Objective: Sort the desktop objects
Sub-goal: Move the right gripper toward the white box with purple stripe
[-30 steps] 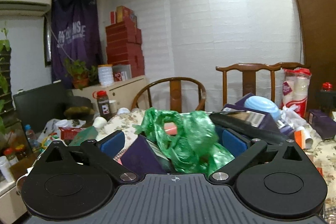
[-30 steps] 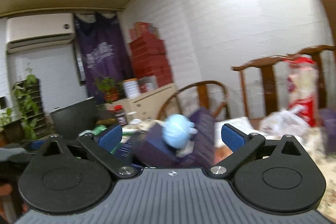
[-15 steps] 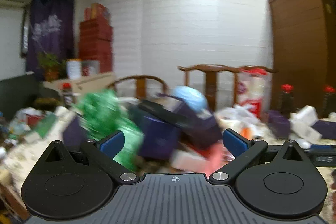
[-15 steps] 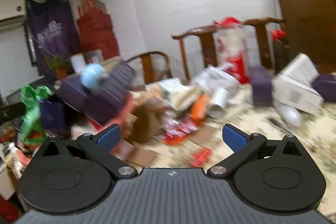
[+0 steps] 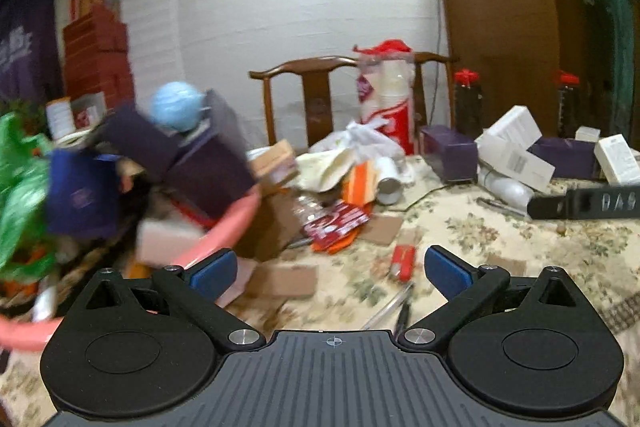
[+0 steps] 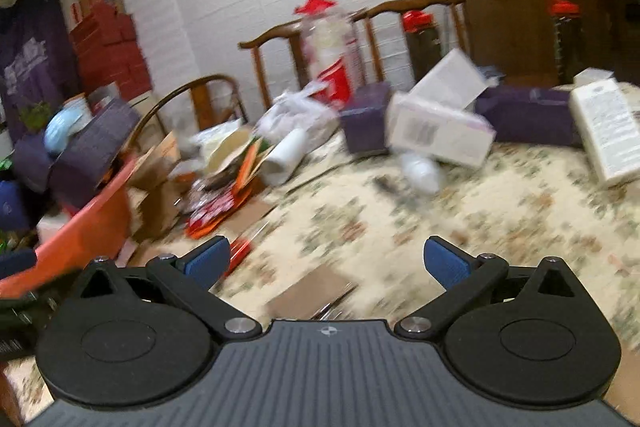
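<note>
Left tongs (image 5: 330, 273) agape, floral table (image 5: 560, 247) bare ahead

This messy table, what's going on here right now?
A person holds two claws over a cluttered floral table, sorting it. The left claw and right claw are both open and empty. A pink basin at the left is already piled with purple boxes. White boxes, cardboard scraps and pens remain loose.

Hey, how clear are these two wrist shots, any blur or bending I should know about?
Left wrist view: the pink basin and green bag smear with motion blur, while the white boxes stay fairly sharp. Right wrist view: blur nearly everywhere, including the floral tablecloth. Both: fisheye bending at the edges.
</note>
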A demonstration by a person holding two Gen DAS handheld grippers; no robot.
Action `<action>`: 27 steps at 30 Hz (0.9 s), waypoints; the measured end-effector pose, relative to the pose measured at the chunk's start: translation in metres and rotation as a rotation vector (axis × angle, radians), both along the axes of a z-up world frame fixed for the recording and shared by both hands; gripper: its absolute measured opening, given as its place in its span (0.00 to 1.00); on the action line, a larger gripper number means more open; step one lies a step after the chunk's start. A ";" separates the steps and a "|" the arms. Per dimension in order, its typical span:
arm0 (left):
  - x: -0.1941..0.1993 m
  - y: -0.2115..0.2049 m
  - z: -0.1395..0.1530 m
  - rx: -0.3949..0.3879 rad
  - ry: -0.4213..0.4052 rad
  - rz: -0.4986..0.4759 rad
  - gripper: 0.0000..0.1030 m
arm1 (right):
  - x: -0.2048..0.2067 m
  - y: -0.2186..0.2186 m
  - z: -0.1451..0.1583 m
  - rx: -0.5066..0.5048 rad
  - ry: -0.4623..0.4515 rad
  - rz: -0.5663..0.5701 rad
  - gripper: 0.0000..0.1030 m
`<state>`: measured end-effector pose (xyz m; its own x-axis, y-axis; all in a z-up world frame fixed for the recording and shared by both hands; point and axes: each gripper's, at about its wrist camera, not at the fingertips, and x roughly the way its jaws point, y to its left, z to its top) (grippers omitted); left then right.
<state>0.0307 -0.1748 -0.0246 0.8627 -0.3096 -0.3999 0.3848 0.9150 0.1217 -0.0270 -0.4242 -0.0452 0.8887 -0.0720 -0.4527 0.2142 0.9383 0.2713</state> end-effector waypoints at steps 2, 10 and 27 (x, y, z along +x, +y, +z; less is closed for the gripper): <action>0.020 -0.019 0.002 -0.001 0.011 -0.017 1.00 | 0.012 -0.012 0.009 -0.009 0.000 -0.024 0.99; 0.110 -0.096 0.021 0.063 0.017 -0.034 1.00 | 0.049 -0.086 0.035 0.090 -0.042 -0.116 0.99; 0.199 -0.211 -0.009 0.178 0.068 -0.082 1.00 | 0.110 -0.149 0.000 0.222 0.067 -0.142 0.99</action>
